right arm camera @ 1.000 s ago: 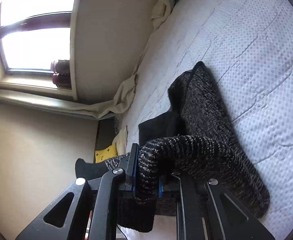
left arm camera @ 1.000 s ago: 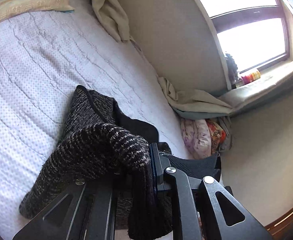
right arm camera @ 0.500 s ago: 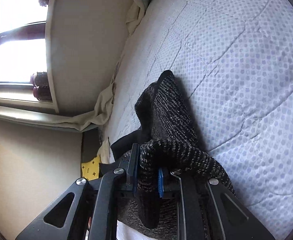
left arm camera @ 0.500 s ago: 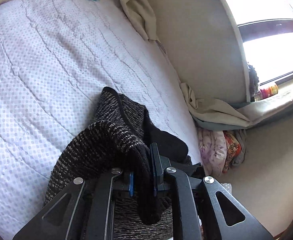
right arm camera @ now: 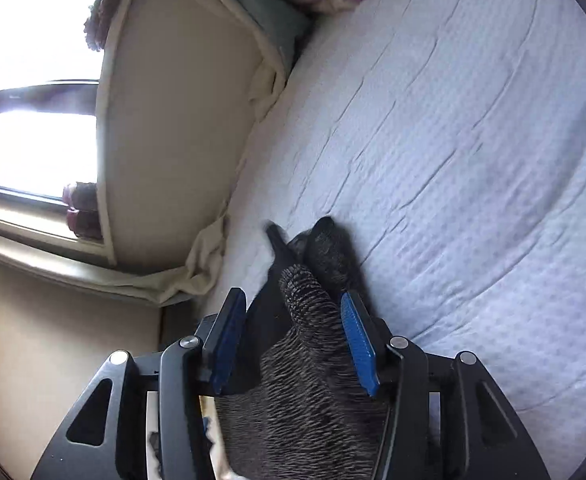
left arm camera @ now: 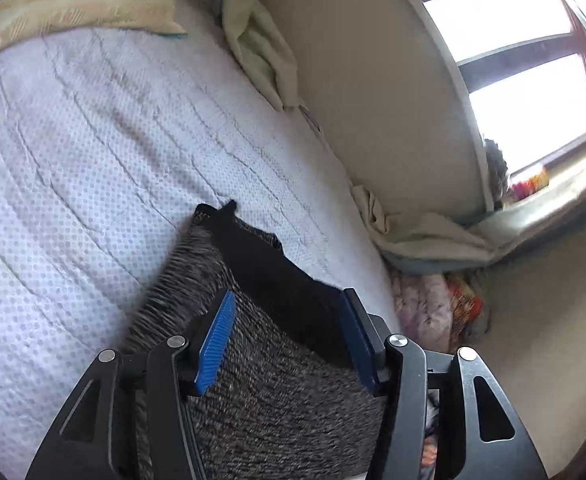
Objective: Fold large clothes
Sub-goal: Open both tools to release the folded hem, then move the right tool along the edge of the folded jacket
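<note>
Sweater down on the bed, both grippers spread

Sweater [left arm camera: 277, 392] lay on the white bedspread [left arm camera: 73, 184] near the bed's near edge, its grey-and-black knit uppermost with a black inner panel showing along one side. You held your left gripper [left arm camera: 289, 340] just above it with the blue pads [left arm camera: 216, 344] wide apart and nothing pinched between them; the knit filled the gap below. Your right gripper [right arm camera: 295, 340] was likewise spread, its pads [right arm camera: 359, 346] on either side of a raised ridge of the sweater [right arm camera: 313, 380] without closing on it. Whether the fingertips touched the cloth could not be told. A cream sheet [left arm camera: 409, 236] was bunched between the mattress and the wall, below the window [left arm camera: 529, 80]. A pillow [left arm camera: 77, 4] sat at the far end of the bed.
</note>
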